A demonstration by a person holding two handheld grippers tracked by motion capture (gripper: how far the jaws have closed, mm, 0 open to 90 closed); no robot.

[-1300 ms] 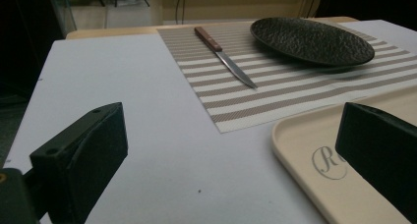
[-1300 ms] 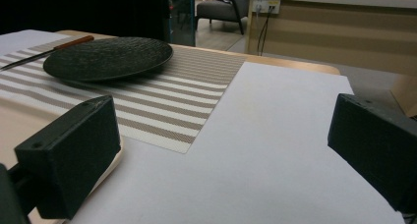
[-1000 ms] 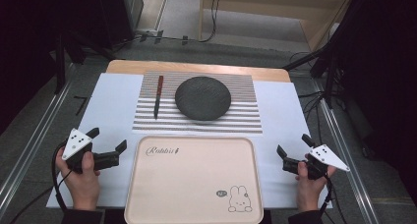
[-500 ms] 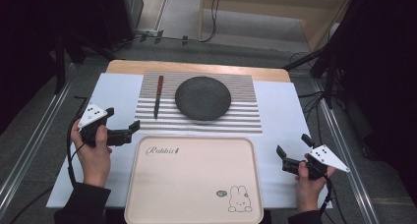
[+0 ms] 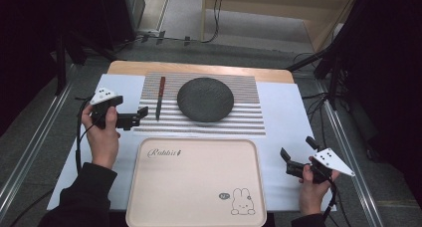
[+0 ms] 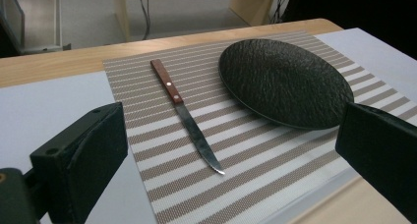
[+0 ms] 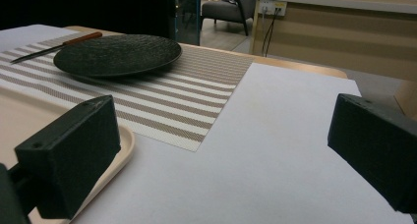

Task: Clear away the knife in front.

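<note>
Knife (image 5: 159, 97) lies flat on the striped mat (image 5: 249, 120) toward the far left part of the desk (image 5: 278, 75), wooden handle pointing to the far edge, blade tip pointing to the near edge. It sits just beside the dark plate (image 5: 205, 99), not touching it.

Left gripper (image 5: 141, 115): fingers spread wide, holding nothing, hovering near the mat's left edge with the blade tip just ahead. In the left gripper view the knife (image 6: 186, 115) runs between the two fingers, tip nearest.

Right gripper (image 5: 297, 155): fingers also spread, empty, resting low over the white sheet (image 5: 286, 117) near the near right corner, well apart from knife and plate. Pink tray (image 5: 196, 187) sits at the near edge, bare.

Judged step: approach to a pickup of the knife by the left gripper.

Risks from here:
- Knife is thin and flat against the mat; fingers coming down too high would close on air, too low would snag the weave and drag the mat, and the plate with it.
- Closing on the blade rather than the handle: smooth metal, likely to slip or pivot. Handle is the farther end, so the reach must pass over the blade.
- Knife lies close to the plate rim; a wide-open finger on that side could knock the plate.
- A grip off the middle may let the knife tilt on lift.
</note>
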